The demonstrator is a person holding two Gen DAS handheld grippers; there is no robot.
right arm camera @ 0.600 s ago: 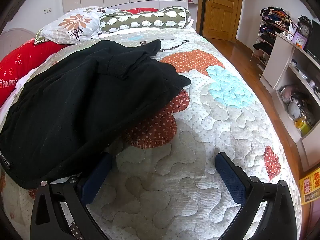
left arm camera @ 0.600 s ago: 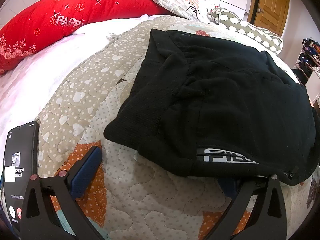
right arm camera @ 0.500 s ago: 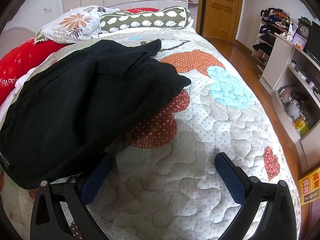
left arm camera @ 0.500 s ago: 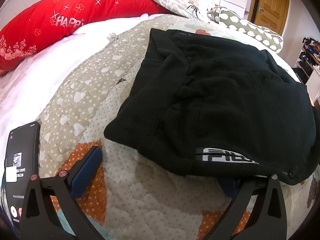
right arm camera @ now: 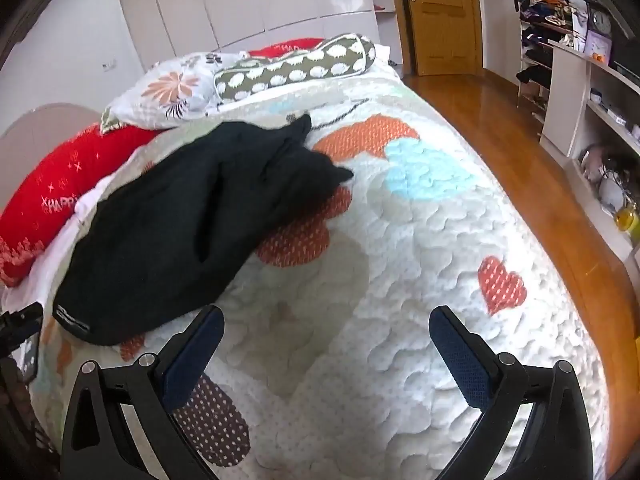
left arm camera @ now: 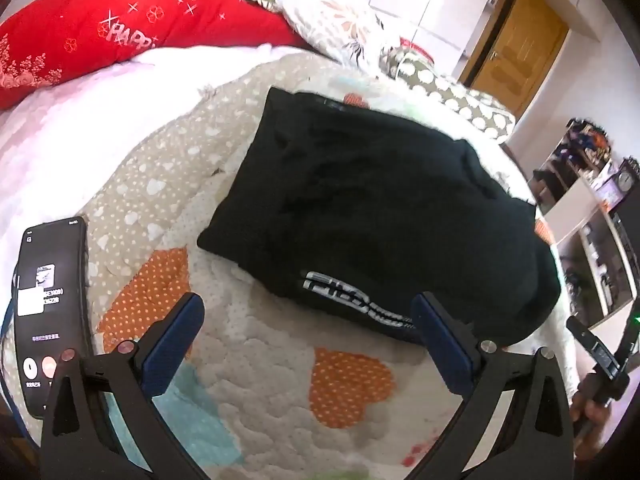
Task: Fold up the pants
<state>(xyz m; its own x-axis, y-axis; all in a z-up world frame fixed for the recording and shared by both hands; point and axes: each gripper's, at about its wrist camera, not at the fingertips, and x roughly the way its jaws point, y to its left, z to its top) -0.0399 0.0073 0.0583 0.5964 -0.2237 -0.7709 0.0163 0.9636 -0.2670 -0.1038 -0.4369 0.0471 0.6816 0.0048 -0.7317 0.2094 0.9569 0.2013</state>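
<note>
**A:** What is the surface, and what room is this?

**B:** A bedroom. A bed is covered by a pale quilt (right arm camera: 420, 264) stitched with orange, red and blue hearts. Going left to right in the right wrist view: a red bolster (right arm camera: 52, 204) at the far left, a floral pillow (right arm camera: 172, 92), a brown spotted bolster (right arm camera: 296, 64), a wooden door (right arm camera: 440, 16), then a wood floor (right arm camera: 520, 152) and white shelves (right arm camera: 576, 88) on the right.

**A:** Where are the pants?

**B:** The black pants (left arm camera: 384, 216) lie folded into a compact bundle on the quilt, toward the left of the bed, a white logo (left arm camera: 352, 300) on their near edge.

**A:** And the tongs?

**B:** The left gripper (left arm camera: 308, 328) has its jaws spread wide, holding nothing, just short of the near edge of the pants. The right gripper (right arm camera: 326, 340) is likewise spread wide and empty, over bare quilt to the right of the pants.

**A:** What does one view show that the other lacks?

**B:** The left wrist view shows a black phone (left arm camera: 48, 312) with a lit screen lying at the near left on the quilt. The right wrist view alone shows the floor and most of the shelving.
</note>
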